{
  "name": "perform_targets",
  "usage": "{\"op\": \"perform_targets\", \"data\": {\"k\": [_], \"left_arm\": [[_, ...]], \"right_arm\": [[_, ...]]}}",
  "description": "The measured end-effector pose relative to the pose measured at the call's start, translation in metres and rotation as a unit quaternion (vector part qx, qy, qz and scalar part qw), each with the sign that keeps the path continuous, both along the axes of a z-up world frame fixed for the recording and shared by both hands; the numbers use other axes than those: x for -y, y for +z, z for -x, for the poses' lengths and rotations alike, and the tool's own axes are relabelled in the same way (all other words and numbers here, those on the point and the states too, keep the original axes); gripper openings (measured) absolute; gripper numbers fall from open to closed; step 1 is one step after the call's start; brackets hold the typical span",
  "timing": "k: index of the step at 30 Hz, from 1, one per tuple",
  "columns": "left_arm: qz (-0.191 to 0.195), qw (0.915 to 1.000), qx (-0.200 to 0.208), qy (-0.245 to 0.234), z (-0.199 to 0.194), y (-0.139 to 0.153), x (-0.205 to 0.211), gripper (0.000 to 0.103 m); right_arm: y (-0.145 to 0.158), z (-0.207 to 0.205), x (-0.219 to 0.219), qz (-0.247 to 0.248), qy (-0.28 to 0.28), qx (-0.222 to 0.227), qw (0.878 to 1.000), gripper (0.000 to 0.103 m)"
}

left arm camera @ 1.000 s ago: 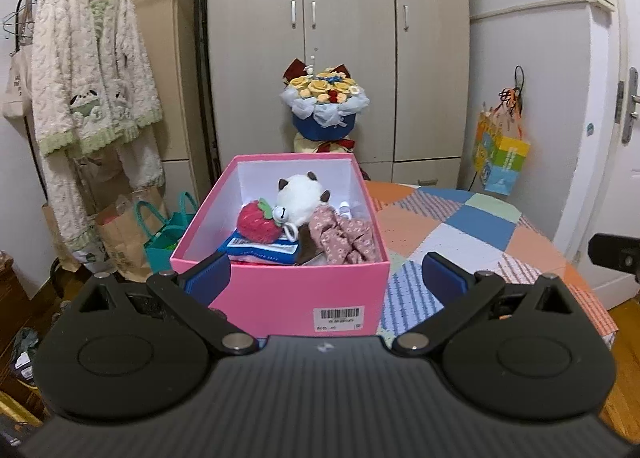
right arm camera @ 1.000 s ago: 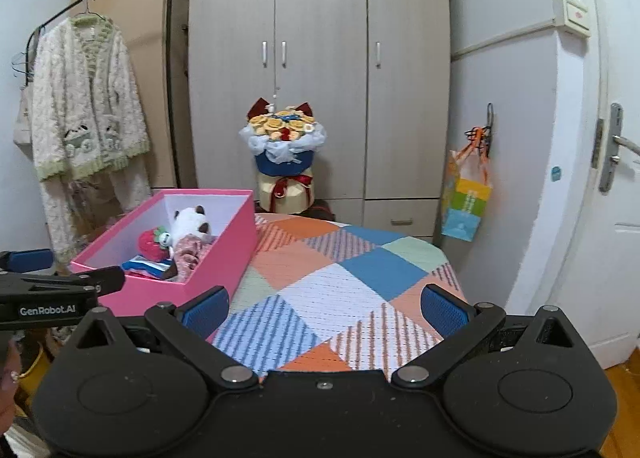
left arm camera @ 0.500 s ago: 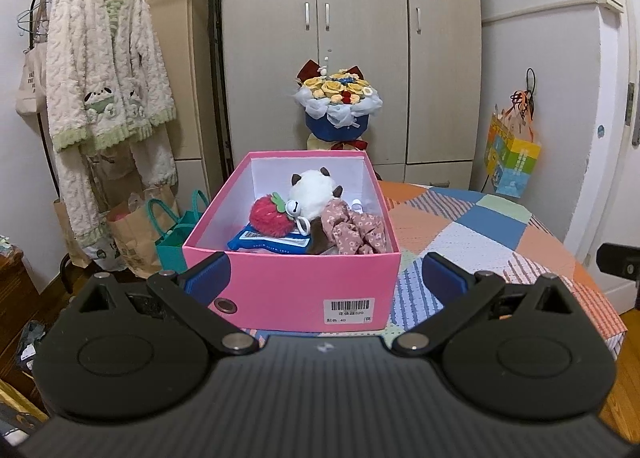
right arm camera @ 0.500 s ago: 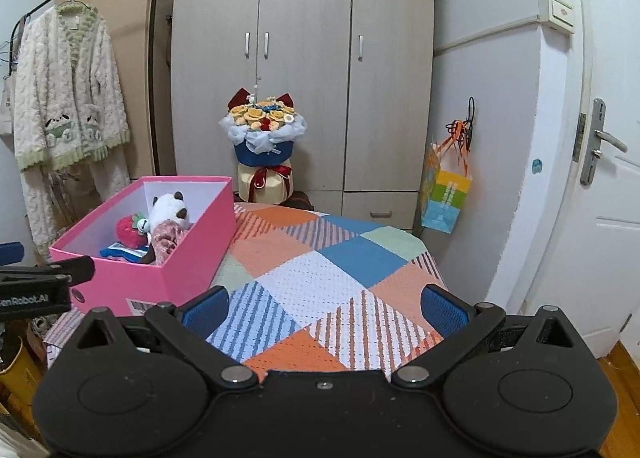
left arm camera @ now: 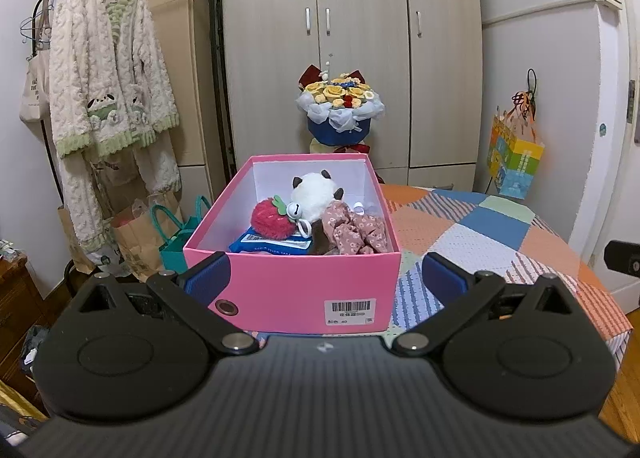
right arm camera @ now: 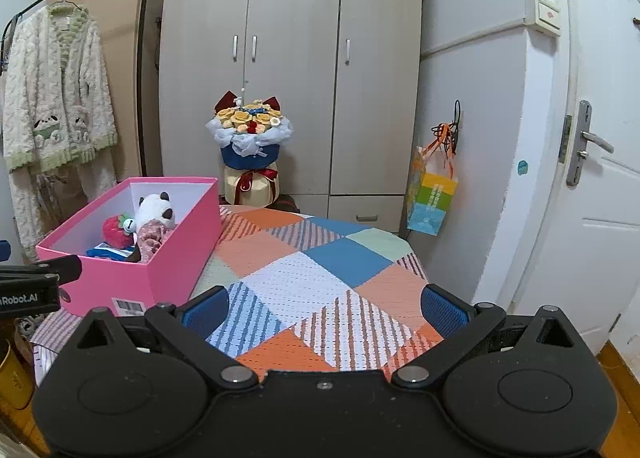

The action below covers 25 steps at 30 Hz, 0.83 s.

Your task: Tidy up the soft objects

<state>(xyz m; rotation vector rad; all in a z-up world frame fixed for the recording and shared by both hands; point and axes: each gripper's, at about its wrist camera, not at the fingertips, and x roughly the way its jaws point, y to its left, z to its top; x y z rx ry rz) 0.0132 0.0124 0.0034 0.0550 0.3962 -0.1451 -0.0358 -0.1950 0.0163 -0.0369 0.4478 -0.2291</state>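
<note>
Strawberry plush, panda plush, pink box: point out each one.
strawberry plush [left arm camera: 271,218], left wrist view, middle of its red body.
panda plush [left arm camera: 316,194], left wrist view, its white back.
pink box [right arm camera: 176,258], right wrist view, its outer side wall.

A white barcode sticker [left arm camera: 351,311] sits on the pink box [left arm camera: 296,290] wall facing the left gripper [left arm camera: 325,278], reading "40" (other characters too small). "Robot.AI" marks that gripper's side in the right view.

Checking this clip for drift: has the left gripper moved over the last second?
Yes. The left gripper has backed away from the pink box: more of the box front and its barcode label now shows, and the wardrobe behind looks farther off.
</note>
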Motion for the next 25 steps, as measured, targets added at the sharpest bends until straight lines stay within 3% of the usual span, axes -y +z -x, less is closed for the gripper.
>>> {"op": "perform_targets", "data": {"k": [25], "left_arm": [[-0.007, 0.9996, 0.025, 0.015, 0.0074, 0.0024, -0.0029, 0.103]], "right_arm": [[-0.0037, 0.0037, -0.0026, 0.001, -0.001, 0.002, 1.0, 0.103]]}}
